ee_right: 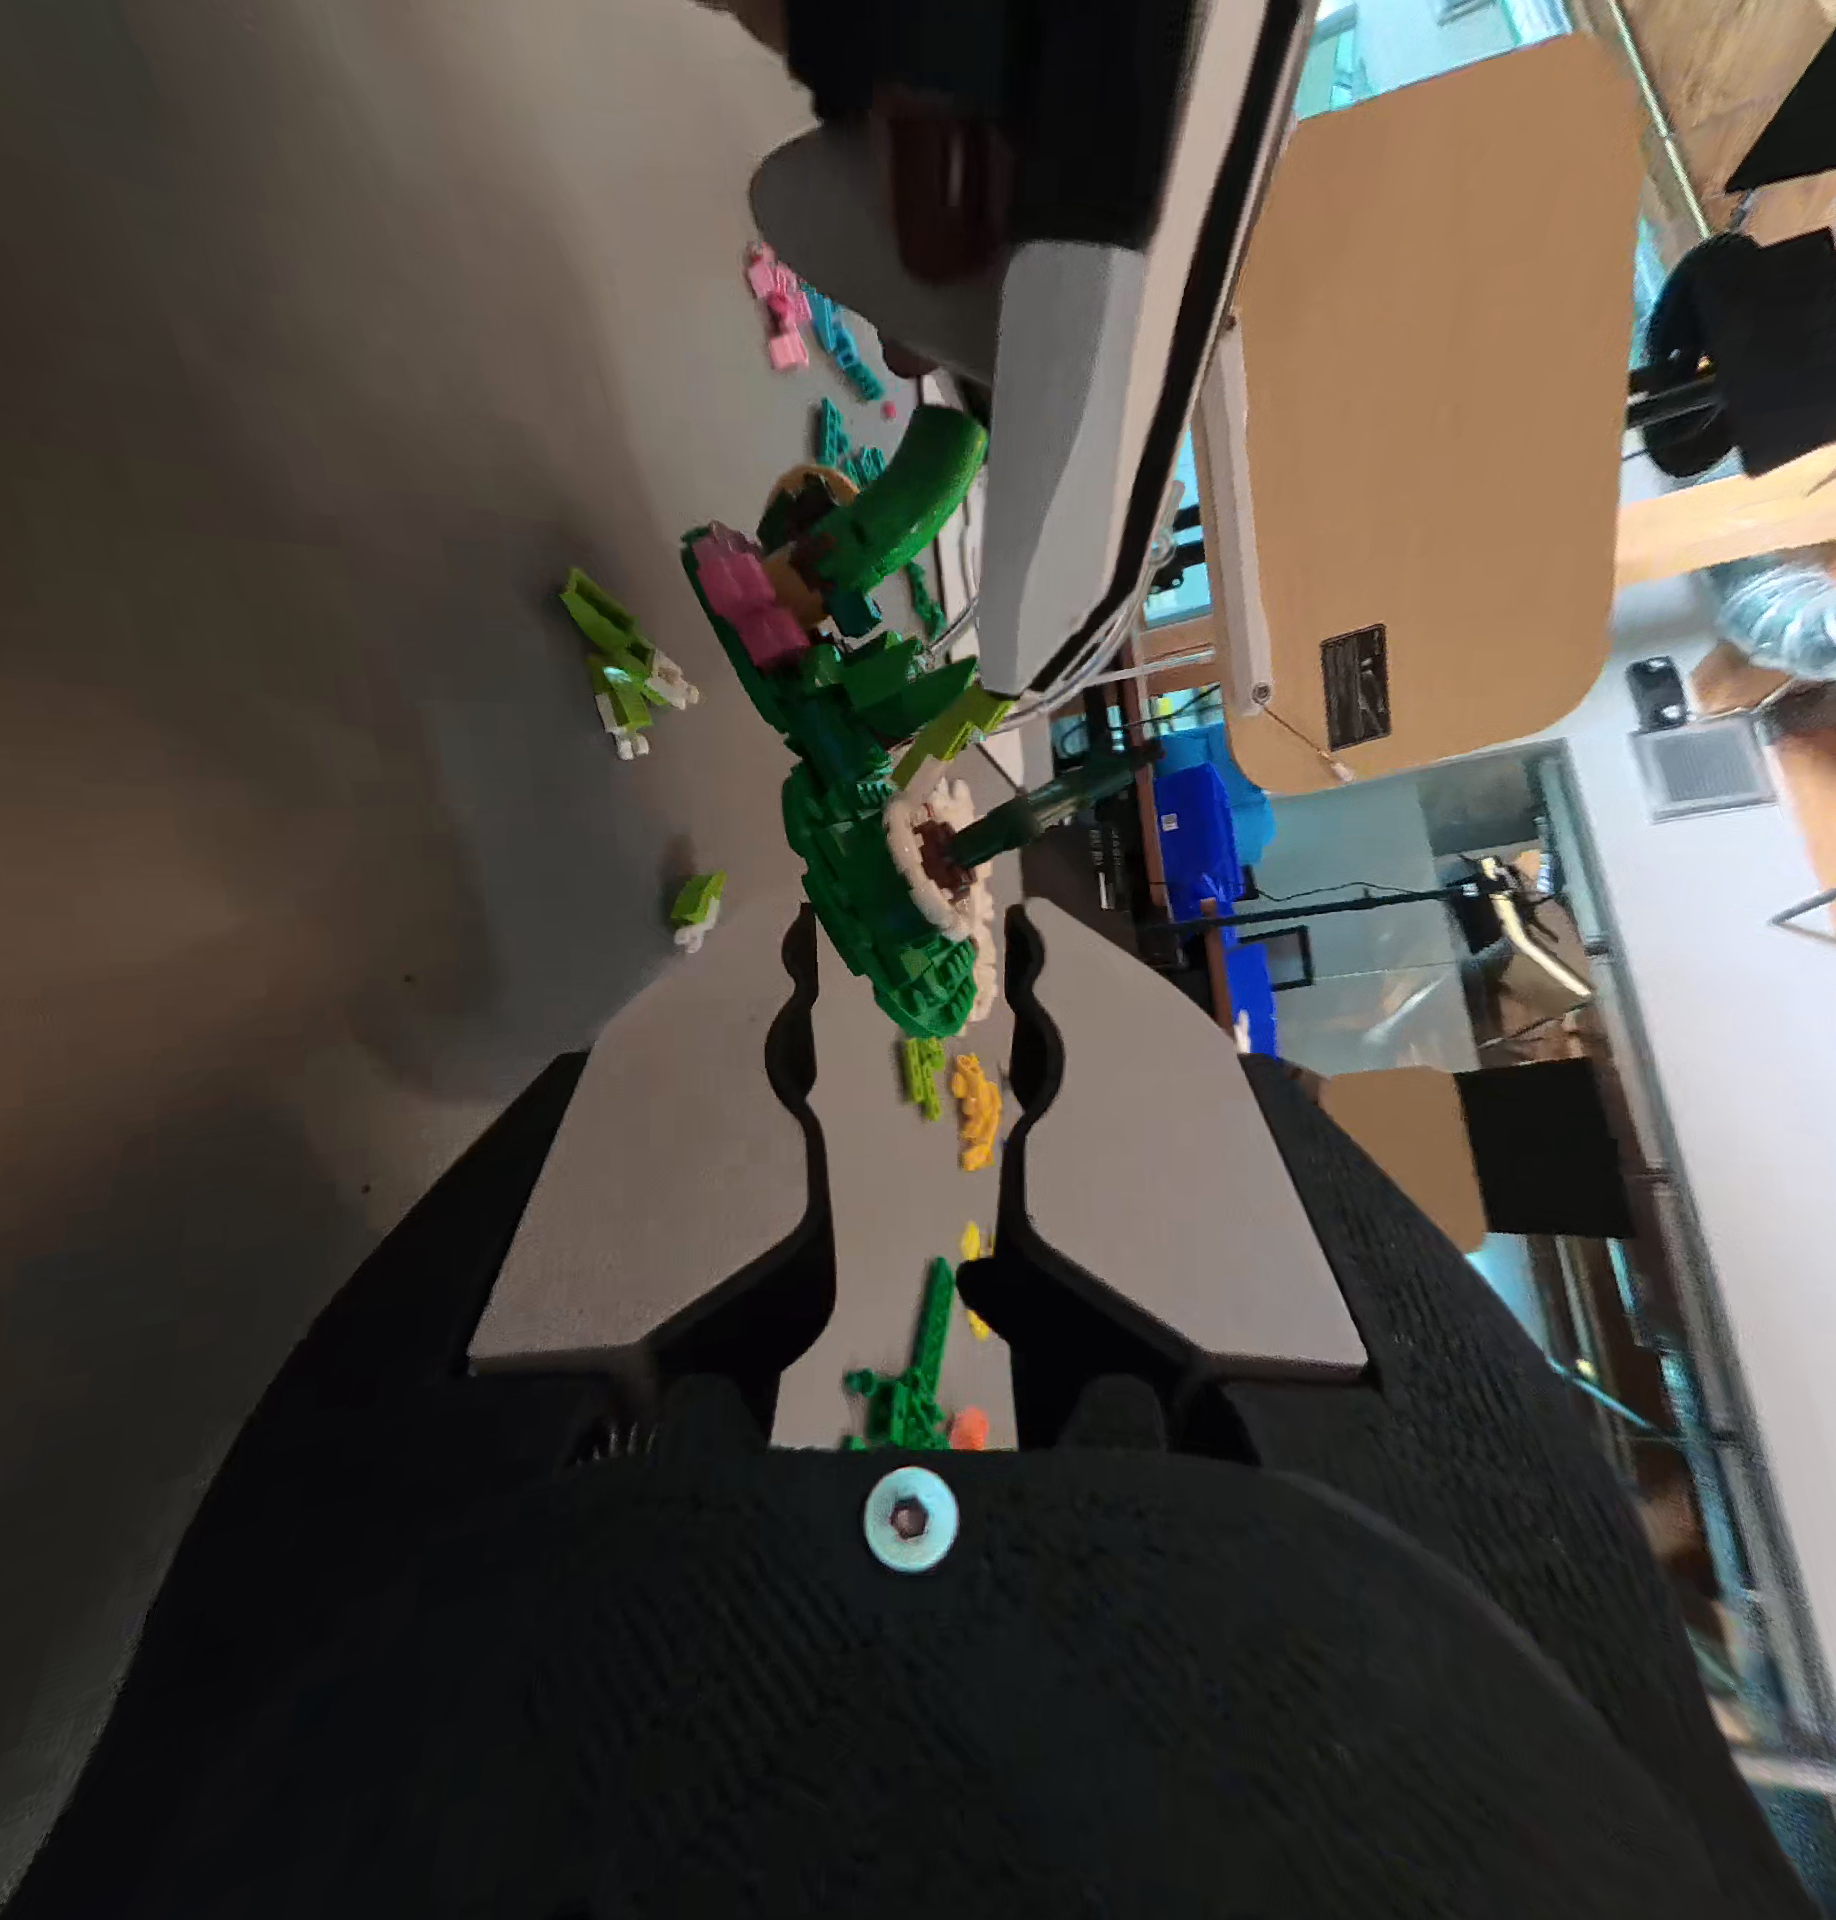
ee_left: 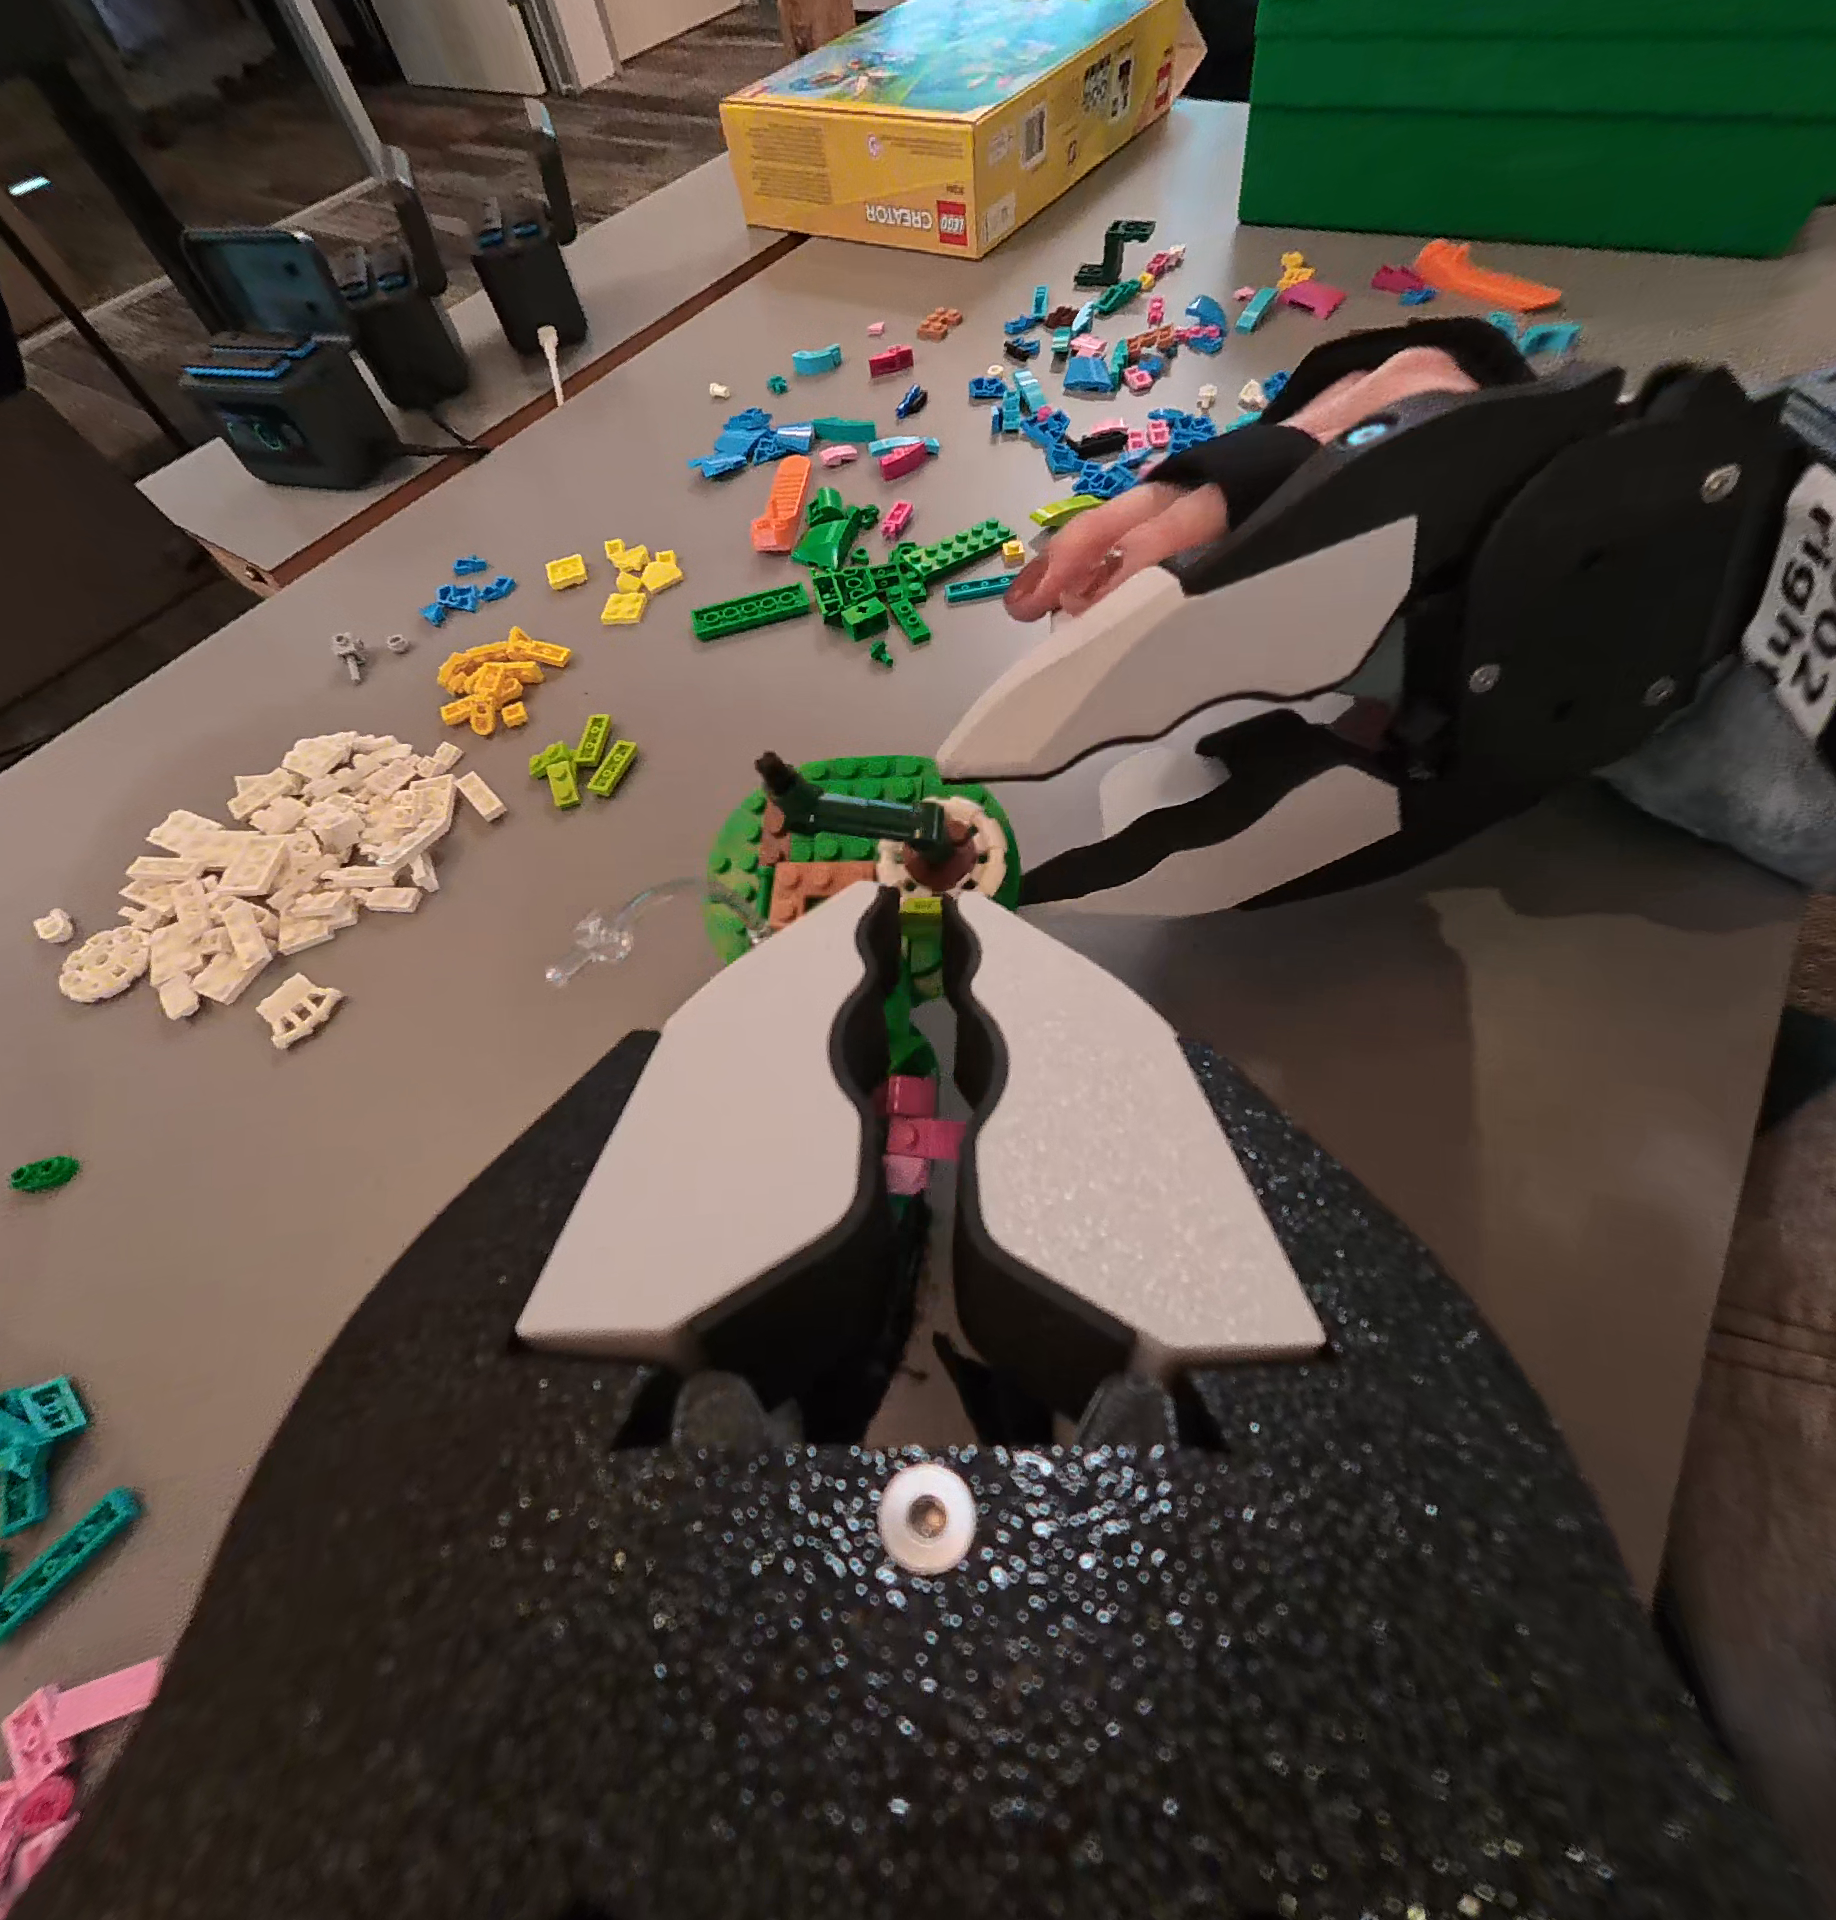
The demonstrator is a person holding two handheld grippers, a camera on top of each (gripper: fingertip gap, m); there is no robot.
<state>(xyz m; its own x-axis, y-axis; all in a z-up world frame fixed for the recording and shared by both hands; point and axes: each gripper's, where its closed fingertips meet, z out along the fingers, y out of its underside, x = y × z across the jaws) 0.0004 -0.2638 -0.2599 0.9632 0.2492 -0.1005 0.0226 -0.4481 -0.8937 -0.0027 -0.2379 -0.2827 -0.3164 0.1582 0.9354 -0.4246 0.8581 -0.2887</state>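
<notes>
Left tool on studded green plastic brick model.

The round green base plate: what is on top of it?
On the round green base plate sit brown plates, a white ring with a brown centre, and a dark green stem. The left tongs cover its near part.

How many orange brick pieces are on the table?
2 that I can see: one orange piece beside the green brick pile, one curved orange piece by the green bin. Tinier ones may hide among the bricks.
</notes>
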